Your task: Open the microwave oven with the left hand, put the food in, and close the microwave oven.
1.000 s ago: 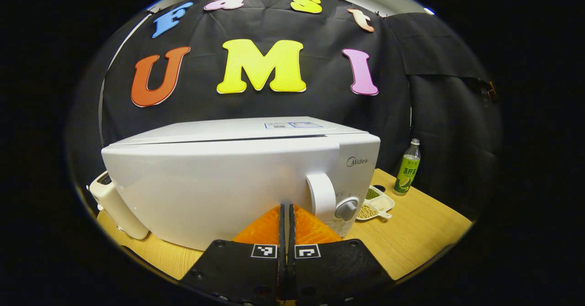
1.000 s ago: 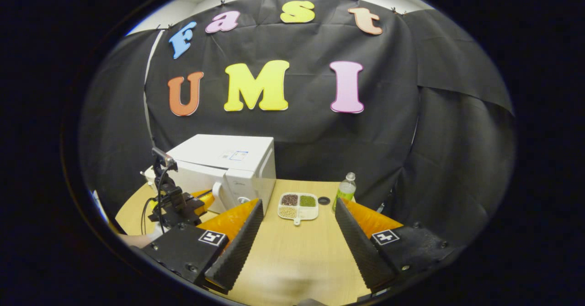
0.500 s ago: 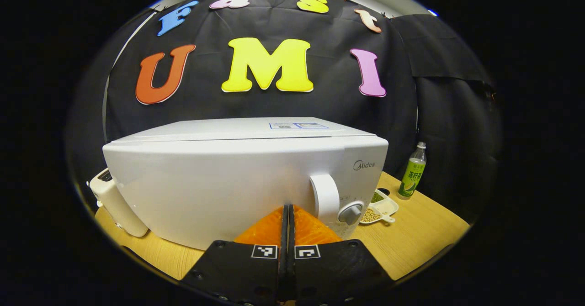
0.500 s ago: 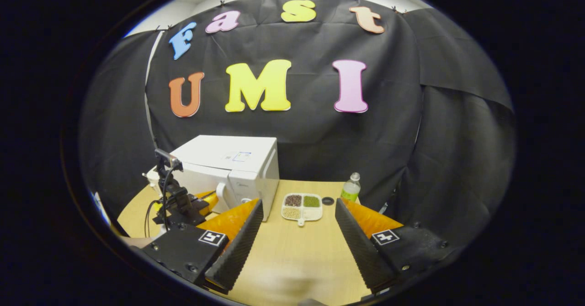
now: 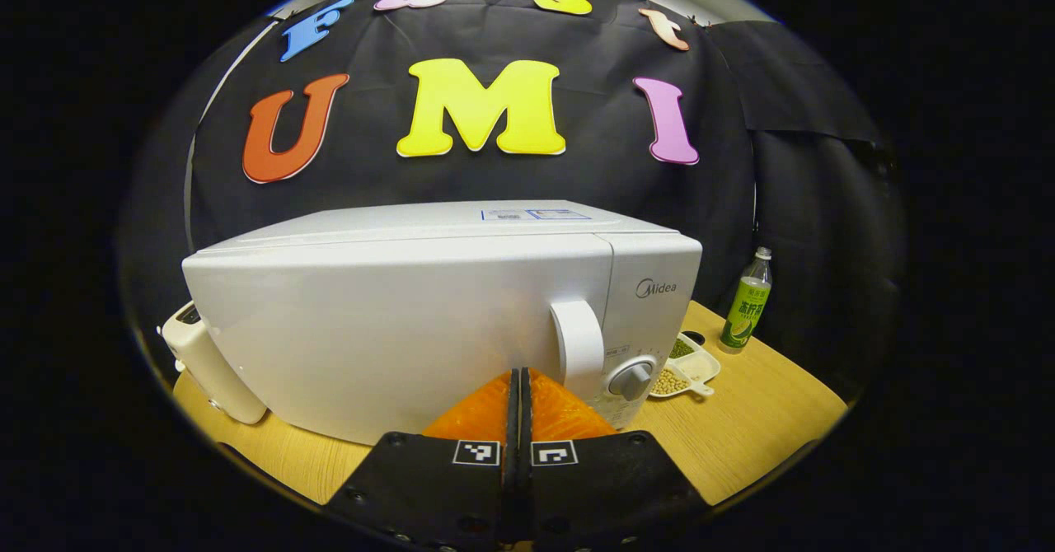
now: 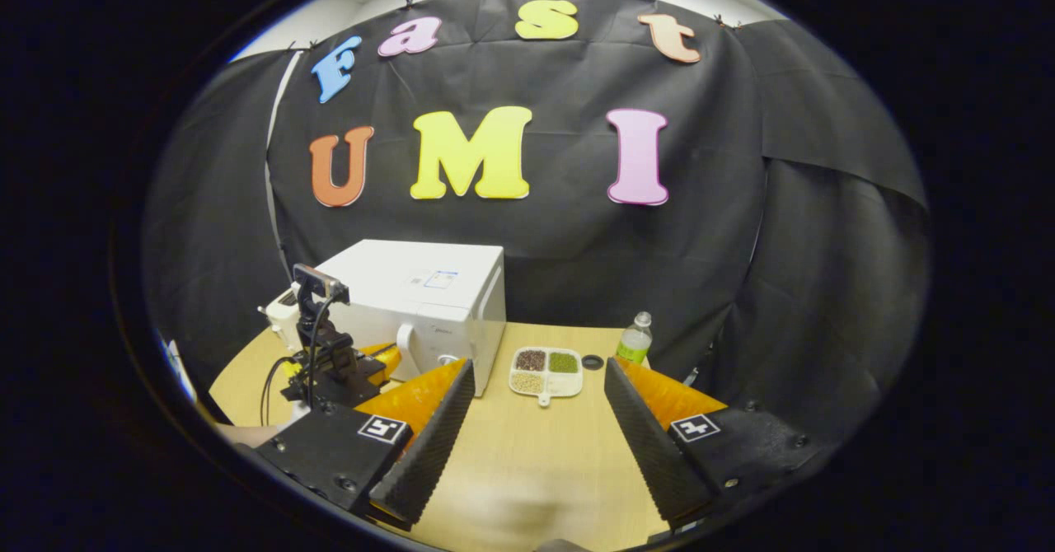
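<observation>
Left gripper view: my left tongs, closed and empty, face the microwave oven; I judge its rigid door handle the grip point. Right tongs gape empty.

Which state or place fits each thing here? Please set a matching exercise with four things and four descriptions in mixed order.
Things:
1. microwave oven
2. food tray
3. left tool
4. right tool

Descriptions:
a. fingers spread apart
b. door shut
c. fingers closed together
d. on the table, between the oven and the green bottle

Pairs: 1-b, 2-d, 3-c, 4-a
</observation>
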Demonstrator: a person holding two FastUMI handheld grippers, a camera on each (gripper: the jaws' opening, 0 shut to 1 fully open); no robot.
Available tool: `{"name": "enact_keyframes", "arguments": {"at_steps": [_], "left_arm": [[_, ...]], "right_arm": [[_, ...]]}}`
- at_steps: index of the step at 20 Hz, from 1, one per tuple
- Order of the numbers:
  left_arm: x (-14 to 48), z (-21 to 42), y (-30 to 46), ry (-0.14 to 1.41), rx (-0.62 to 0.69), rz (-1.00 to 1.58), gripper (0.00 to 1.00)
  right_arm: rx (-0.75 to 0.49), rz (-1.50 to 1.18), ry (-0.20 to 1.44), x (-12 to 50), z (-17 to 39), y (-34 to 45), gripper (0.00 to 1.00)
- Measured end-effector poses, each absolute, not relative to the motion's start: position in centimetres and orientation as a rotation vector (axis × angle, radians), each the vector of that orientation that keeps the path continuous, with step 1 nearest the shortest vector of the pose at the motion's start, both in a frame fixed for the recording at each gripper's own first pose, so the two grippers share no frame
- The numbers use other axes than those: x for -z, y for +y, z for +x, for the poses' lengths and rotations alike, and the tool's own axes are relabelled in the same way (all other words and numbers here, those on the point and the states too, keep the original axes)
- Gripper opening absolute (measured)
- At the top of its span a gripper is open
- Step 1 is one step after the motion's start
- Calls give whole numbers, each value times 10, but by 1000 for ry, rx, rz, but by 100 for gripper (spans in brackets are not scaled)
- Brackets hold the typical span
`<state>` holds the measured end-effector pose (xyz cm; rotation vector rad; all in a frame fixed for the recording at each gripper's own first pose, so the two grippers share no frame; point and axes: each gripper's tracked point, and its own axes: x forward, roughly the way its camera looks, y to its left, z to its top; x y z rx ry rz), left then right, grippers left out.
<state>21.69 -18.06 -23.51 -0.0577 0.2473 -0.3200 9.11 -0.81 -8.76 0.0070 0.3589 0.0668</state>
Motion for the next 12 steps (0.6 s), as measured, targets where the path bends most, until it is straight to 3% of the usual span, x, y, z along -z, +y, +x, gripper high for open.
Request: {"name": "enact_keyframes", "arguments": {"at_steps": [3,6,7,8,9,10,12], "left_arm": [[226,213,-162,207,270,23,1],[222,206,-137,187,232,54,98],[223,203,-132,195,230,46,97],[222,199,-125,201,218,44,96],[221,195,-119,208,201,43,96],[218,189,-114,209,194,33,97],[209,175,-111,208,190,6,97]], "right_arm": [[-69,22,356,87,89,-5,100],[-71,29,352,86,86,-3,92],[-71,26,354,87,84,-2,92],[-69,19,354,89,83,-2,100],[-70,15,355,89,81,-1,92],[-76,15,355,89,79,3,100],[-82,13,350,90,77,7,100]]}}
